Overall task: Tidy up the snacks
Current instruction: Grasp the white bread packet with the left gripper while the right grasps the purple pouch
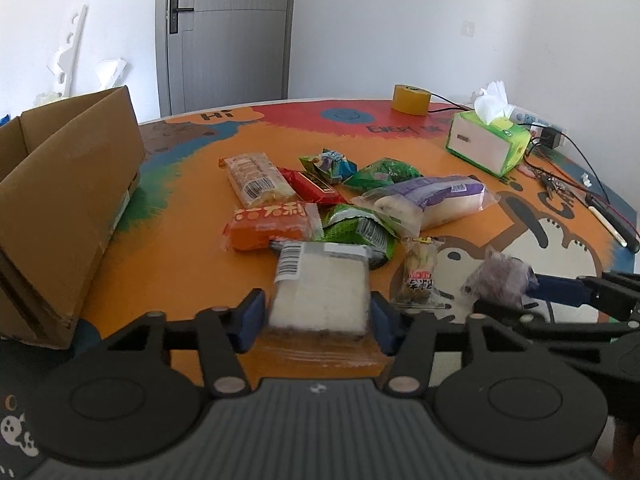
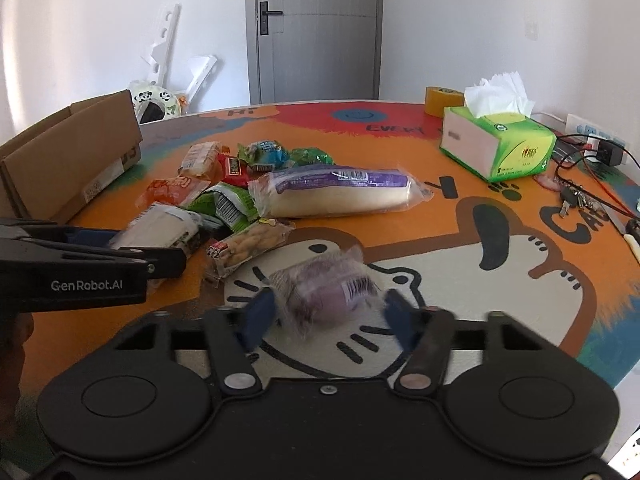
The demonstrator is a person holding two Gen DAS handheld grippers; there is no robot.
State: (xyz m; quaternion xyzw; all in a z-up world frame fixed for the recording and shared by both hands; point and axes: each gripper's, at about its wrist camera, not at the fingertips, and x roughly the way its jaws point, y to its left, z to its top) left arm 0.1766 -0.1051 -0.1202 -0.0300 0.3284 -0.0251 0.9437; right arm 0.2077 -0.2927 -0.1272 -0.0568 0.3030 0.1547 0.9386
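Note:
A white cake packet point(image 1: 320, 292) with a barcode label sits between the blue pads of my left gripper point(image 1: 318, 318), which presses on both its sides, just above the table near its front edge. The right wrist view shows the same packet point(image 2: 160, 232) in that gripper point(image 2: 132, 248) at the left. My right gripper point(image 2: 328, 314) is shut on a blurred purple bun packet point(image 2: 328, 292) over the white cartoon face; in the left wrist view it is the packet point(image 1: 500, 280) at the right. Several more snacks lie in a pile point(image 1: 320, 200), among them a long purple-labelled bread point(image 2: 340, 192).
An open cardboard box point(image 1: 68, 200) stands at the table's left. A green tissue box point(image 2: 500, 144), a yellow tape roll point(image 1: 410, 98), a power strip with cables point(image 2: 592, 148) and keys point(image 2: 576, 200) crowd the right side. A peanut packet point(image 2: 244, 248) lies between both grippers.

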